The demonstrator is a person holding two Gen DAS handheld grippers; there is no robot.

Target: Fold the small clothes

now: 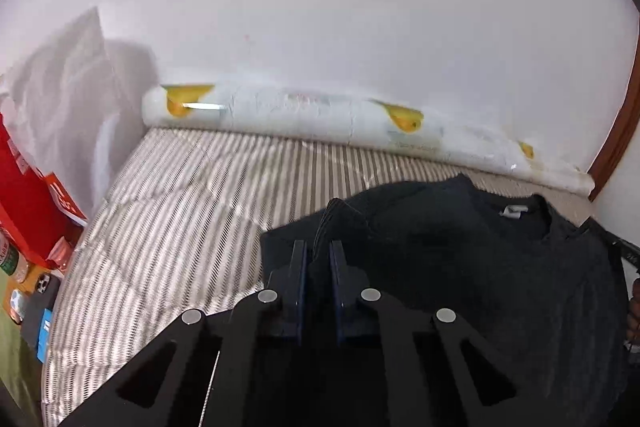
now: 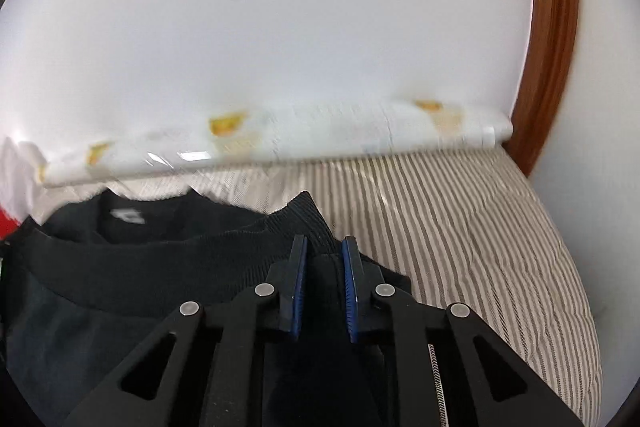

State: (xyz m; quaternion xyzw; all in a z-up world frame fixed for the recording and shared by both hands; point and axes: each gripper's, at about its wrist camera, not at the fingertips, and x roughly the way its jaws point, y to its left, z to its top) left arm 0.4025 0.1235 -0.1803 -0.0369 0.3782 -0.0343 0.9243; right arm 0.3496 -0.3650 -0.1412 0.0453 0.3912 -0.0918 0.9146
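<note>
The dark knitted sweater (image 1: 480, 267) lies on the striped quilted bed (image 1: 160, 227), collar towards the far wall. The left gripper (image 1: 319, 251) and right gripper (image 2: 325, 247) each have their jaws nearly closed, pinching a ribbed fold of it. To fold well, I judge both pinches should lift together and travel evenly, keeping the fabric taut.

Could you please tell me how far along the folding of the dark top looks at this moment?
Early. Done: the dark top lies on the striped bedcover, neck label showing. In hand: the left claw and right claw each pinch a ribbed edge of it. Left: no finished fold is visible, so all folds remain.
</note>
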